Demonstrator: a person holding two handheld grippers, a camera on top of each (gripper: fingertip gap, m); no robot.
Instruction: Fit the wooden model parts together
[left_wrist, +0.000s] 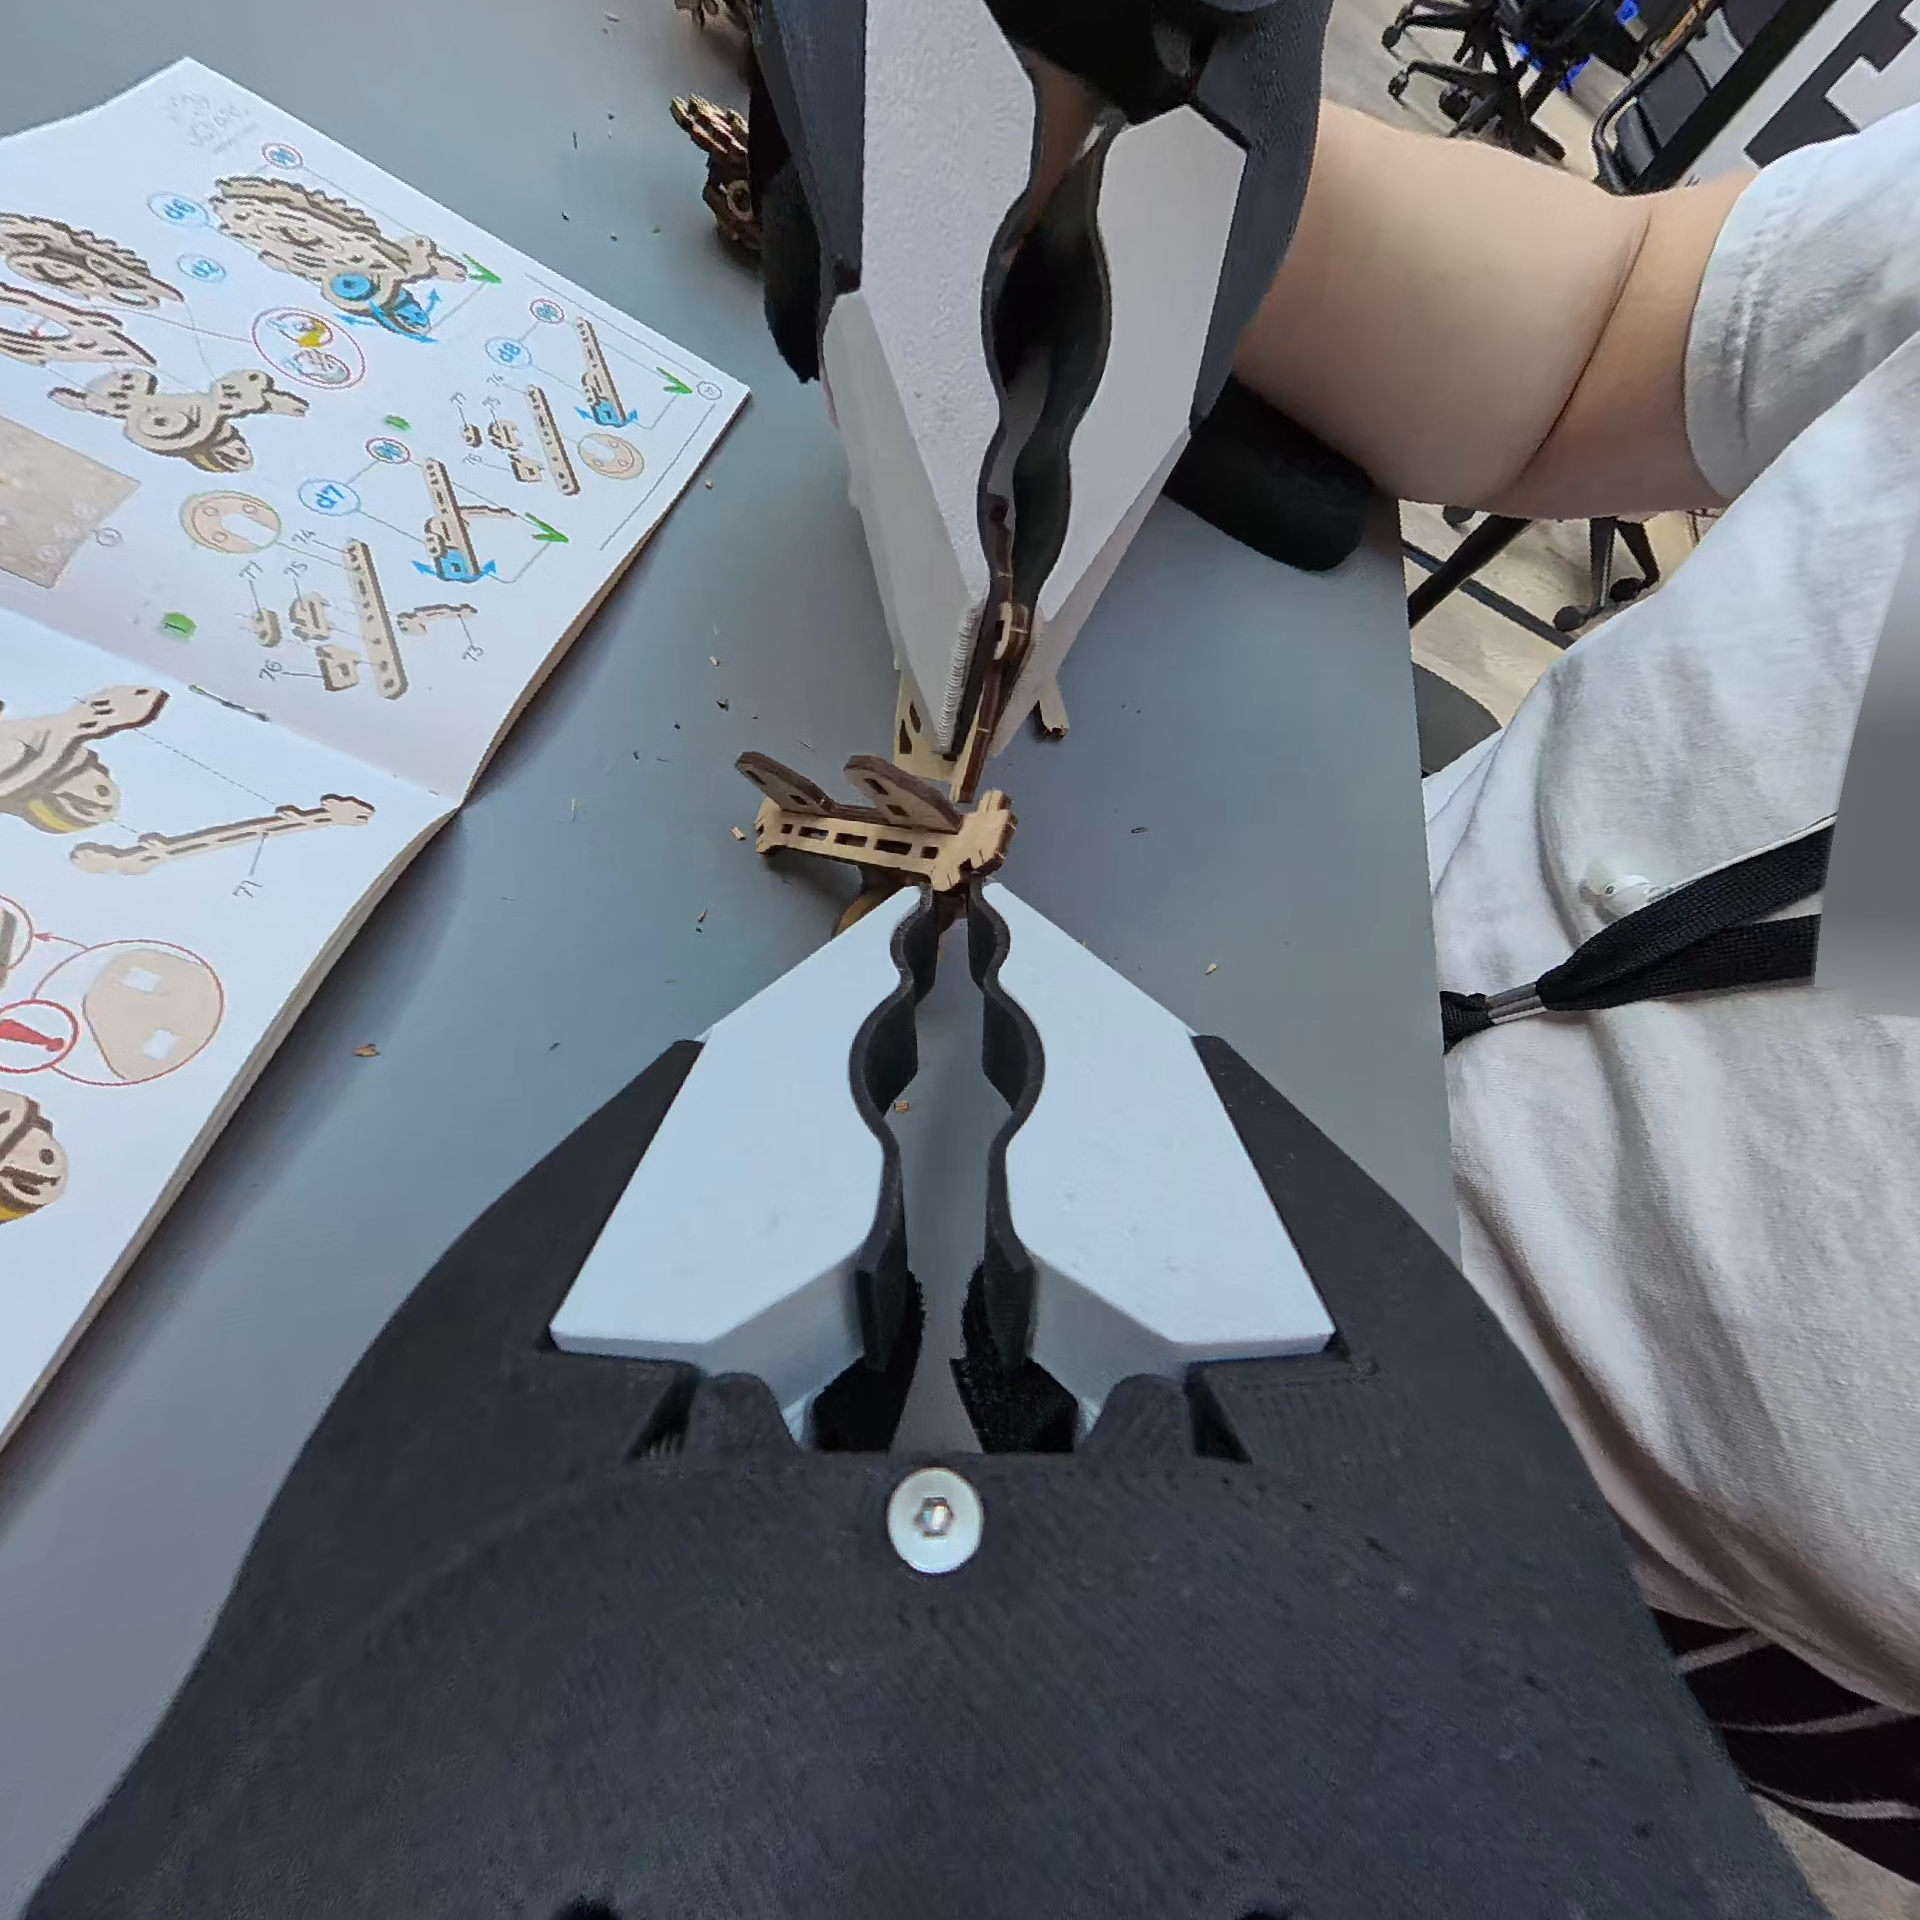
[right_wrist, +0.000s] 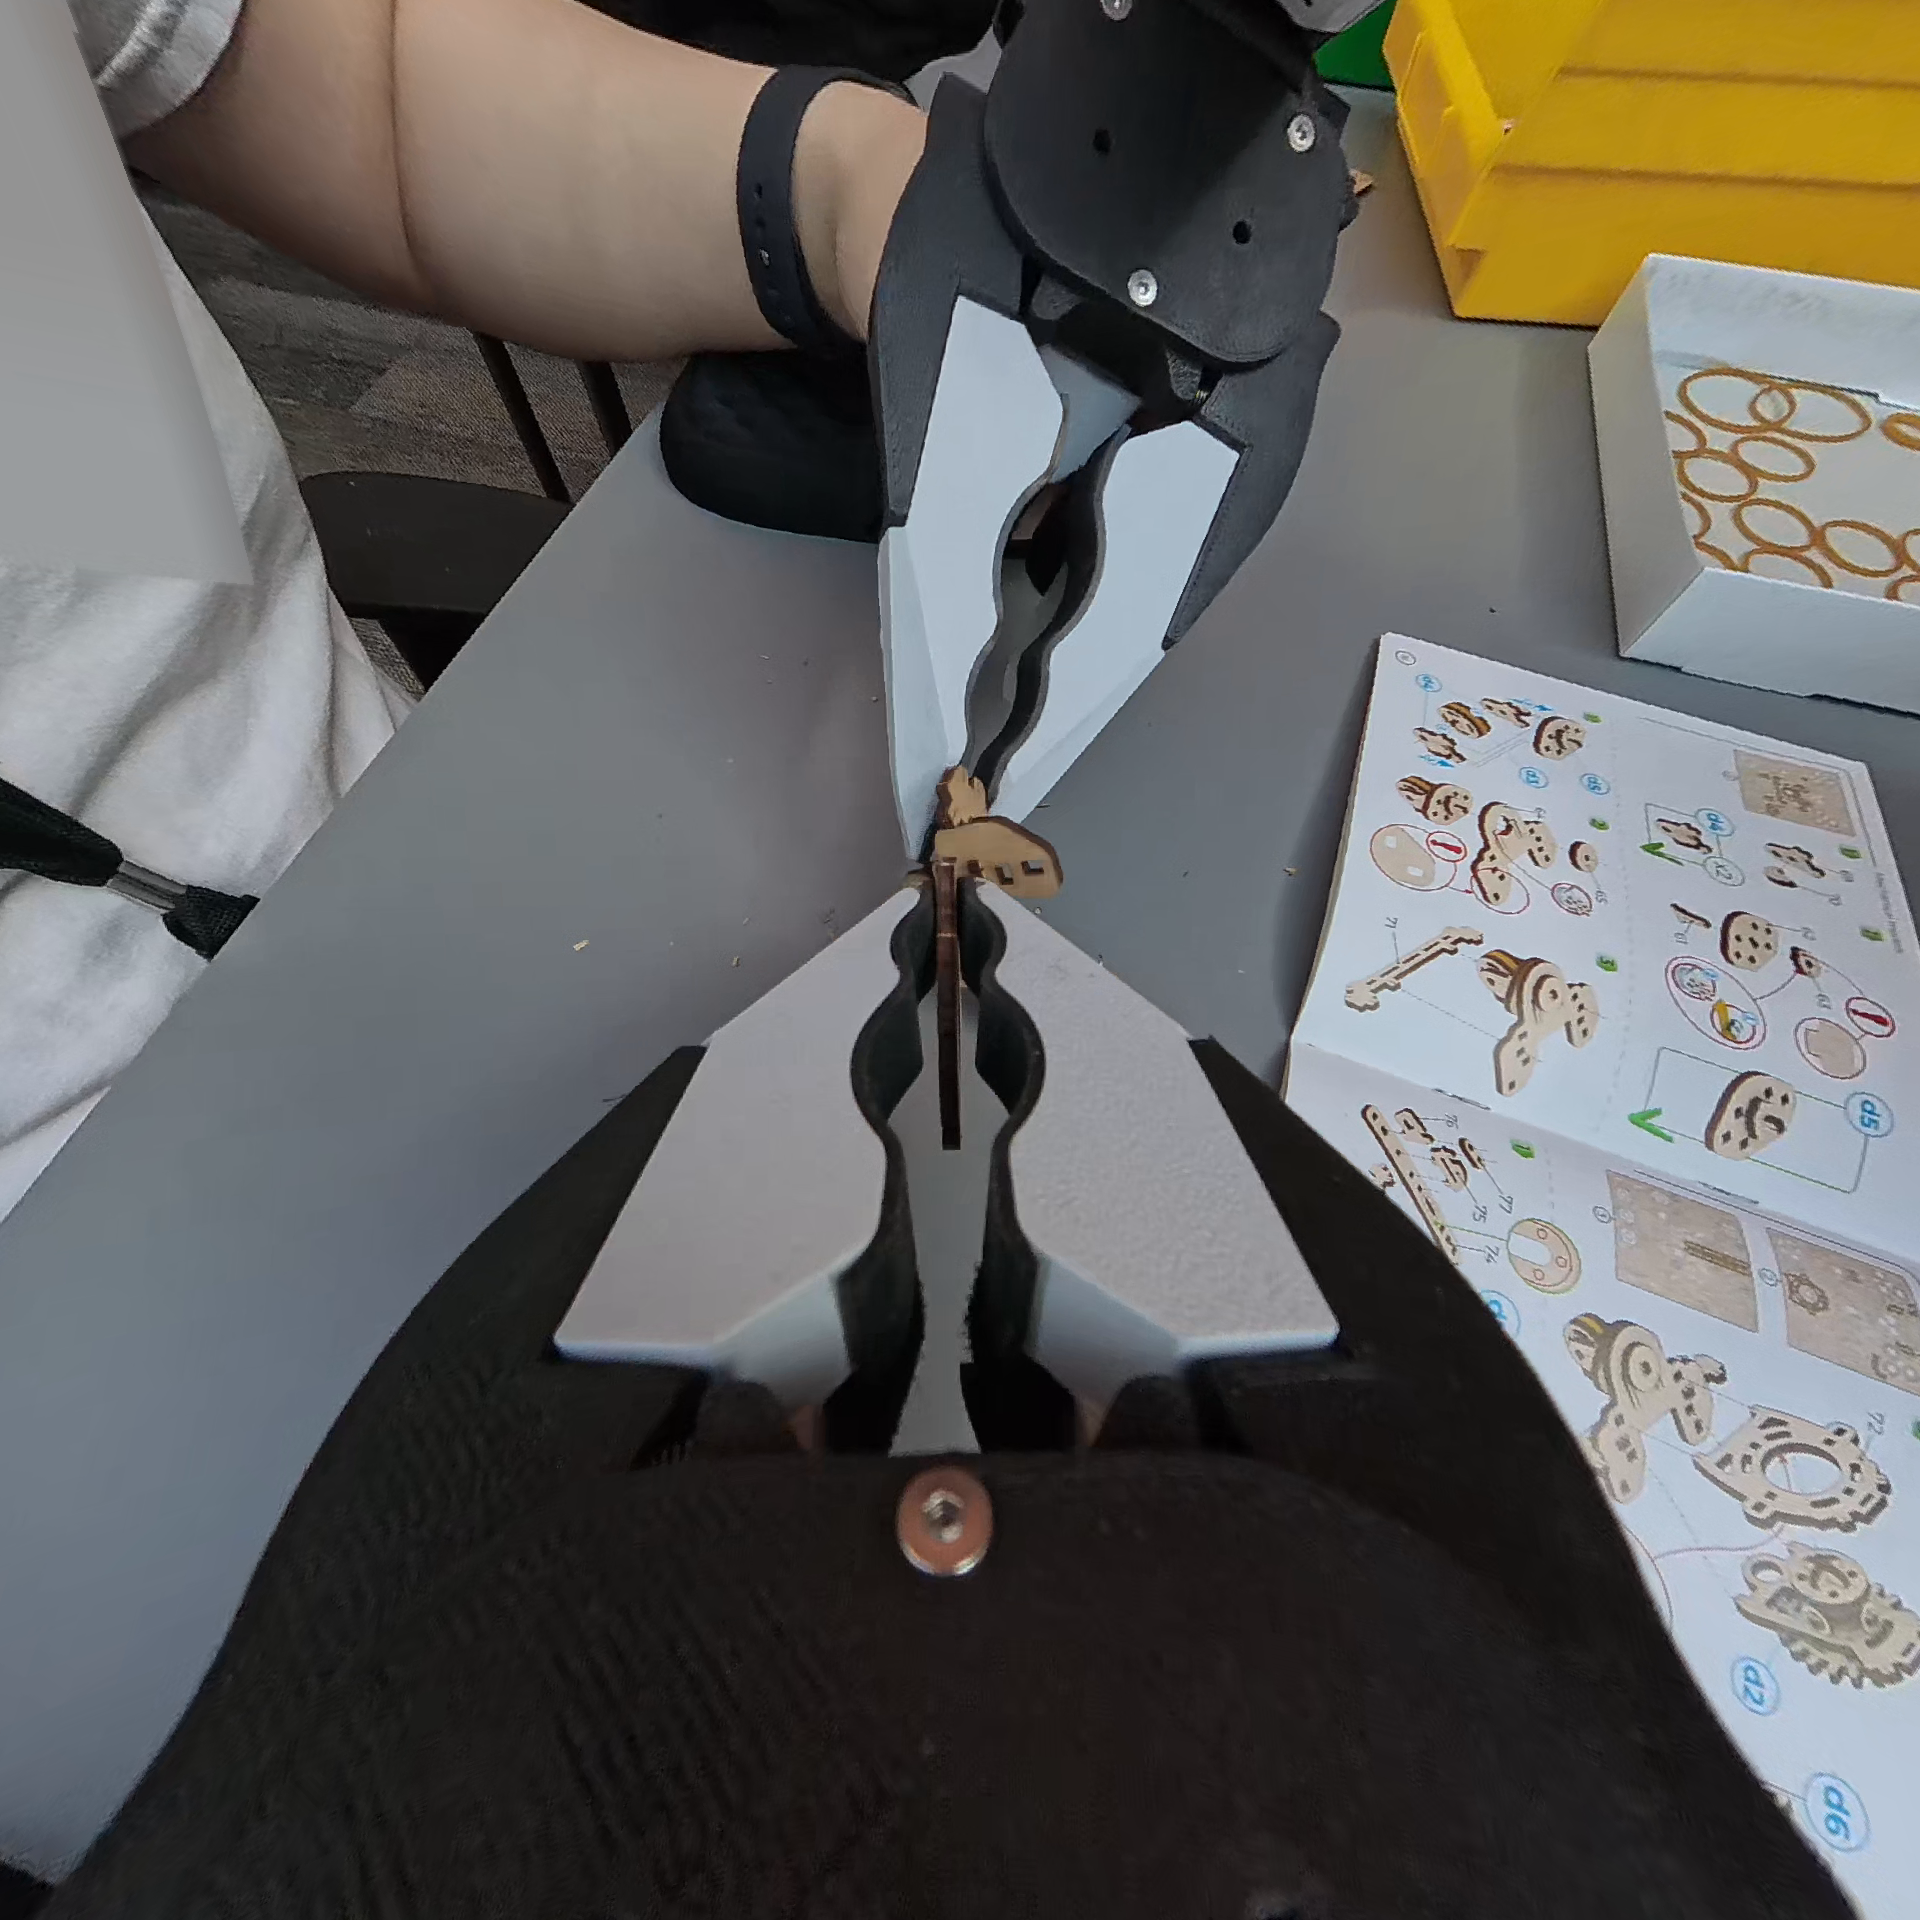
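Pale laser-cut plywood is what both tools are holding, right over the near edge of the grey tabletop (left_wrist: 582, 977). The left gripper (left_wrist: 943, 896) has its jaws clamped on one end of a slotted wooden bar (left_wrist: 883, 829), which sticks out to the left with two darker tabs standing up from it. The right gripper (right_wrist: 943, 896) has its jaws pinched on a thin wooden strip (right_wrist: 948, 997) held edge-on, its far tip meeting the bar's end just where the two tools come nose to nose. From the pictures I cannot tell whether the tip is already seated in a slot or only touching. To do this step well, I judge the strip should be kept square to the bar, lined up with the slot before any push, and pressed straight along its length; a twist or sideways lean looks likely to snap such thin wood or pop it out of the grip. The left tool should simply brace. As for pose, the two grippers face each other almost tip to tip, both angled down toward the tabletop, with the person's bare forearm (left_wrist: 1455, 343) behind the right tool resting on a black pad (left_wrist: 1278, 499). An open instruction booklet (left_wrist: 260, 540) lies on the tabletop beyond the bar's free end, well clear, and small wood crumbs are scattered around the work.
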